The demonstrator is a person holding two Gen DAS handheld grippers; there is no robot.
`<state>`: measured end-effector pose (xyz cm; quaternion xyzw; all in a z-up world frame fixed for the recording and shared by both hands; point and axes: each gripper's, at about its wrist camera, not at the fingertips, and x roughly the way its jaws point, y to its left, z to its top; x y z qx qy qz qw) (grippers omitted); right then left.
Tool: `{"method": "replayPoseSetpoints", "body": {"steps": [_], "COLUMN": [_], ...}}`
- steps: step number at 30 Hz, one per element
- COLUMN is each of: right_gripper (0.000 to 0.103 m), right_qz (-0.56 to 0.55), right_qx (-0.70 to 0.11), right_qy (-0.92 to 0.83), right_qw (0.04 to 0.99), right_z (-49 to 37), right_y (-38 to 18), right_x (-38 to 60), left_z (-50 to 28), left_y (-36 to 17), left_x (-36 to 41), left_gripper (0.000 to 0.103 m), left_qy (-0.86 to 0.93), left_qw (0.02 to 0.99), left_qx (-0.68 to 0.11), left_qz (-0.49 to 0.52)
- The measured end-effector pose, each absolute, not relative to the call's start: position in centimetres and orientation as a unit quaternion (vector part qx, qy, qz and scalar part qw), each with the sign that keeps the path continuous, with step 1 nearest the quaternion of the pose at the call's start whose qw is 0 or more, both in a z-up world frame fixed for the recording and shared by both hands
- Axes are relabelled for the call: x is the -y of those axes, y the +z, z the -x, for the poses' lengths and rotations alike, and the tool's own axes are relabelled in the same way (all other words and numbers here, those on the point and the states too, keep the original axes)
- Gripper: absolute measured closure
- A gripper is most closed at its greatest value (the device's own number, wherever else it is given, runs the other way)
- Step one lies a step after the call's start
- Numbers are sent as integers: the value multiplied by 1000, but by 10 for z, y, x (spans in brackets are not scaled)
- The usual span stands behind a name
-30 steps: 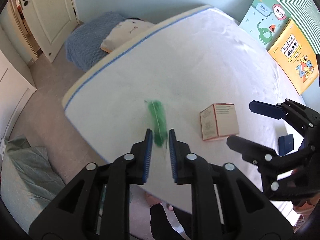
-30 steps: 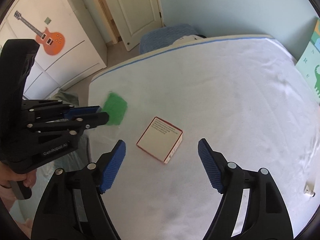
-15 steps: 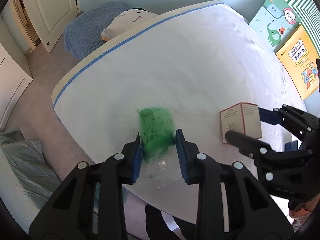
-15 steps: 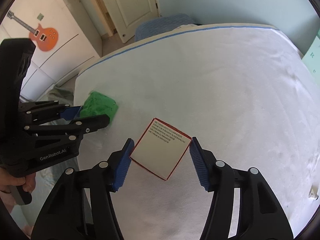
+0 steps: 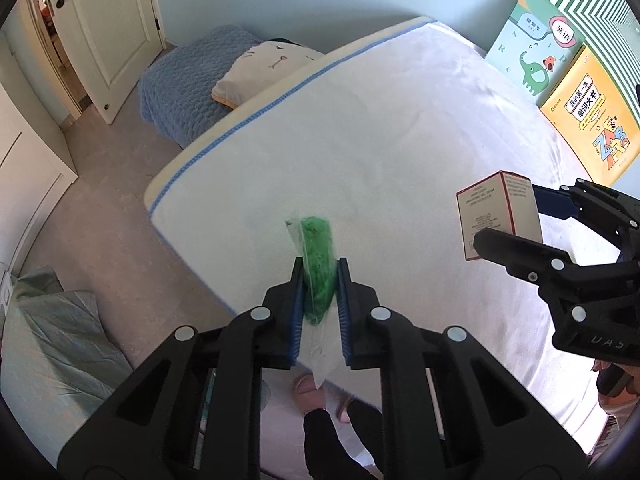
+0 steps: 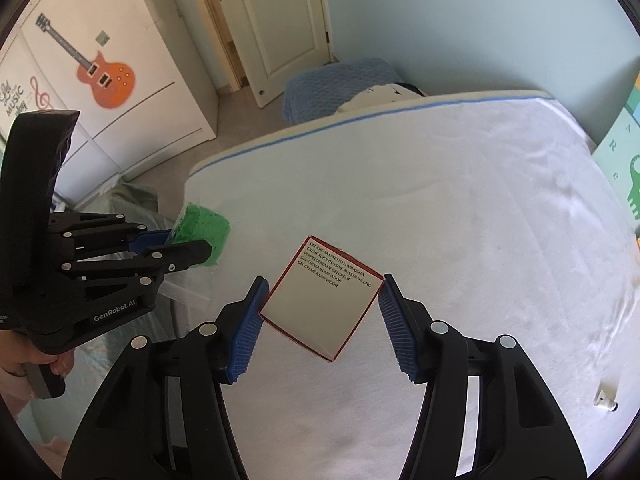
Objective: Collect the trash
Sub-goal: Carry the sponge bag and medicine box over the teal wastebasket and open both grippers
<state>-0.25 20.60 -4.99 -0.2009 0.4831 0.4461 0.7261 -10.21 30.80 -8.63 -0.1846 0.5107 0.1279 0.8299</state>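
We have both pieces of trash in hand above the bed (image 5: 400, 128). Our left tongs (image 5: 319, 300) are closed down narrow on a clear plastic bag with green stuff inside (image 5: 317, 264); the blue pads (image 5: 297, 312) press it from both sides, the green part sticks out forward past the tips, and the clear tail of the bag hangs down behind them. In the right wrist view the same bag (image 6: 200, 232) shows as a green lump at the tips of the left tongs (image 6: 176, 246), held near the left edge of the mattress.

Our right tongs (image 6: 320, 312) are spread about halfway and grip a small white carton with a red rim (image 6: 320, 308) by two opposite corners, so the carton sits turned like a diamond between the pads (image 6: 246, 332). Black print runs along its upper face. From the left wrist view the carton (image 5: 500, 212) is clear of the white sheet, pinched between the two black fingers of the right tongs (image 5: 516, 220).

A small white cap-like piece (image 6: 606, 402) lies on the sheet at the far right, well apart from the carton. Two children's books (image 5: 580, 120) lean against the wall at the head of the bed. A blue blanket with a white pillow (image 5: 264, 72) lies on the floor beyond the bed, near the door (image 5: 104, 32). A guitar sticker (image 6: 100, 76) decorates the white wardrobe.
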Motion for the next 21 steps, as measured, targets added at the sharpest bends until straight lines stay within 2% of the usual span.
{"method": "replayPoseSetpoints", "body": {"steps": [11, 21], "right_gripper": [45, 45], "right_qz": [226, 274], "right_qx": [-457, -440], "right_qy": [523, 603], "right_qw": [683, 606], "right_z": [66, 152], "right_y": [-36, -39], "right_x": [-246, -297], "left_z": [187, 285], "left_y": [-68, -84], "left_x": [-337, -368], "left_gripper": [90, 90], "left_qy": [203, 277], "left_qw": [824, 785], "left_qx": [-490, -492], "left_qz": [202, 254]}}
